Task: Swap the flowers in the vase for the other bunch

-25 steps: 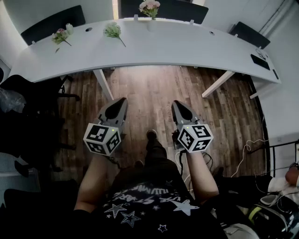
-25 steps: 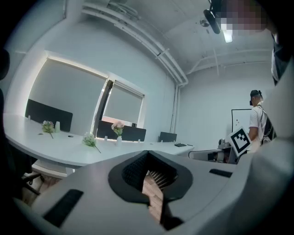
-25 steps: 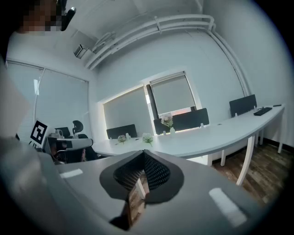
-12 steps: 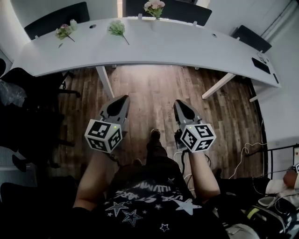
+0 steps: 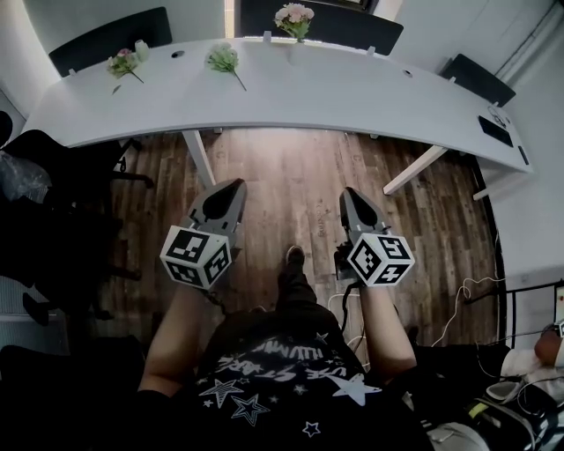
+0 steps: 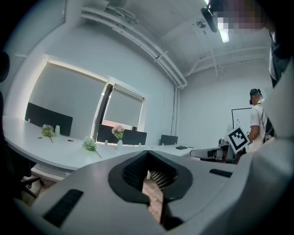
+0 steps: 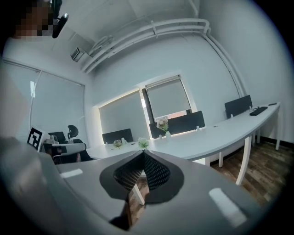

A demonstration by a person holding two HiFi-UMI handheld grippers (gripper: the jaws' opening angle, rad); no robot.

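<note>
Both forearms reach forward from the waist, roughly parallel, and each hand is hidden behind its gripper's marker cube. The left gripper (image 5: 233,186) (image 6: 148,152) points level toward the table (image 5: 352,97), its jaws clenched together on nothing. The right gripper (image 5: 347,193) (image 7: 143,153) tips slightly downward, its jaws likewise pressed shut and empty. Both hang over the wooden floor (image 5: 291,172), well apart from the table's near edge. The vase (image 6: 119,145) stands at the table's far edge with pink flowers (image 5: 294,16) in it; in the head view the vase itself is too small to make out beneath the blooms. A greenish-white bunch (image 5: 223,59) lies flat on the table left of the vase, apart from it. A second bunch (image 5: 122,63), pinkish, lies further left, just beside a small cup (image 5: 142,51). In each gripper view the gripper's own body fills the lower half, so only a sliver of floor shows through the gap behind the jaws.
</note>
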